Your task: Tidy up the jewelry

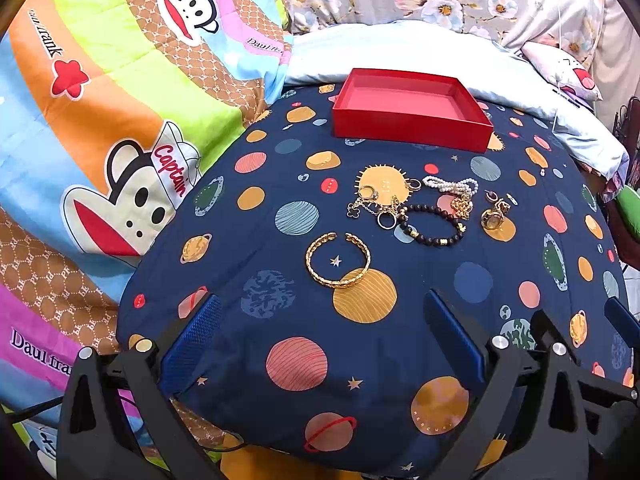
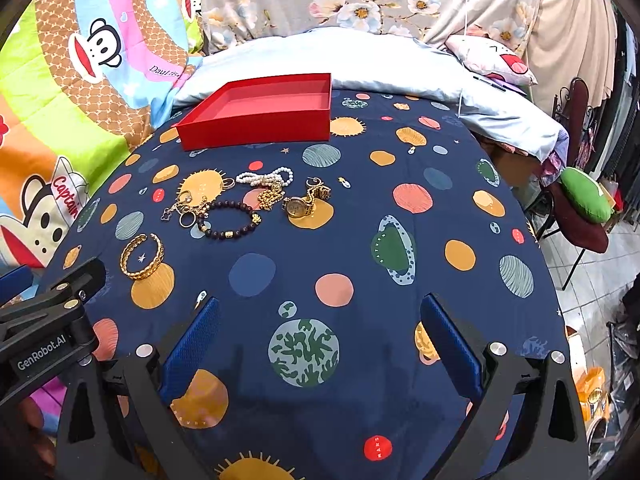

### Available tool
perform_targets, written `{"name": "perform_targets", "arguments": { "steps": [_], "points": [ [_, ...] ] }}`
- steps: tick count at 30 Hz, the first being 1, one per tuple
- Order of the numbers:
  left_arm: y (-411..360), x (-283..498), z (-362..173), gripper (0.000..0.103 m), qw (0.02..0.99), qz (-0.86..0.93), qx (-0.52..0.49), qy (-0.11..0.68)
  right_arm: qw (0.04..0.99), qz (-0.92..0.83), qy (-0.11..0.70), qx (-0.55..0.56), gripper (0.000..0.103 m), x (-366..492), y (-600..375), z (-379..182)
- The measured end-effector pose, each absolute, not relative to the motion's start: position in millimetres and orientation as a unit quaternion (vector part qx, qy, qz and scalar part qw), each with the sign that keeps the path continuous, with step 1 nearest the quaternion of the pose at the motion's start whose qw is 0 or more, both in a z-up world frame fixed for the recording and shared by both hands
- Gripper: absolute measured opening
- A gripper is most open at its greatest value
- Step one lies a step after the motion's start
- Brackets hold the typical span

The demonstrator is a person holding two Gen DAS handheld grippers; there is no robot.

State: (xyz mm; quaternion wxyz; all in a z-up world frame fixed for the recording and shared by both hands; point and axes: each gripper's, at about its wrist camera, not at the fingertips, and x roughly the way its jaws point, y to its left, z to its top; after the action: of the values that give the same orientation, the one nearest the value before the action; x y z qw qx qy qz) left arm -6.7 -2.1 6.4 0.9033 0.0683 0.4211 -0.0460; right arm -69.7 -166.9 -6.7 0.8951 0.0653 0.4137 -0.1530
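**Nothing boxed yet: the jewelry lies loose on the bed**

The red box (image 1: 412, 110) sits empty at the far side of the planet-print bedspread (image 1: 280, 352), so by the look of it the sorting has not begun. All the pieces lie on the cloth in front of the box: a gold cuff bracelet (image 1: 338, 260) nearest, a dark bead bracelet (image 1: 432, 224) beyond it, a pearl strand (image 1: 450, 185), a tangle of gold chains and rings (image 1: 376, 205), and a gold watch (image 1: 494, 218).

The left tongs (image 1: 320, 340) are spread wide and hold nothing, lined up roughly toward the cuff. The right tongs (image 2: 320, 344) are likewise spread and empty, over bare cloth well to the right of the jewelry.

The right wrist view alone shows the watch dial (image 2: 296, 207) clearly, the tiled floor (image 2: 592, 280) and a green cushion (image 2: 586, 196). It also catches the left tool's body. The left wrist view shows more of the monkey-print quilt (image 1: 100, 128).
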Motion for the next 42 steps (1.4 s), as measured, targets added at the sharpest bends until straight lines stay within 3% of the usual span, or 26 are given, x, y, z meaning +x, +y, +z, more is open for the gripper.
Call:
{"name": "perform_targets", "arguments": {
  "steps": [42],
  "points": [
    [-3.1, -5.6, 5.6, 0.098, 0.903, -0.046, 0.069, 0.421, 0.894, -0.151, 0.416, 0.065, 0.098, -66.0, -158.9, -10.9]
  ]
}}
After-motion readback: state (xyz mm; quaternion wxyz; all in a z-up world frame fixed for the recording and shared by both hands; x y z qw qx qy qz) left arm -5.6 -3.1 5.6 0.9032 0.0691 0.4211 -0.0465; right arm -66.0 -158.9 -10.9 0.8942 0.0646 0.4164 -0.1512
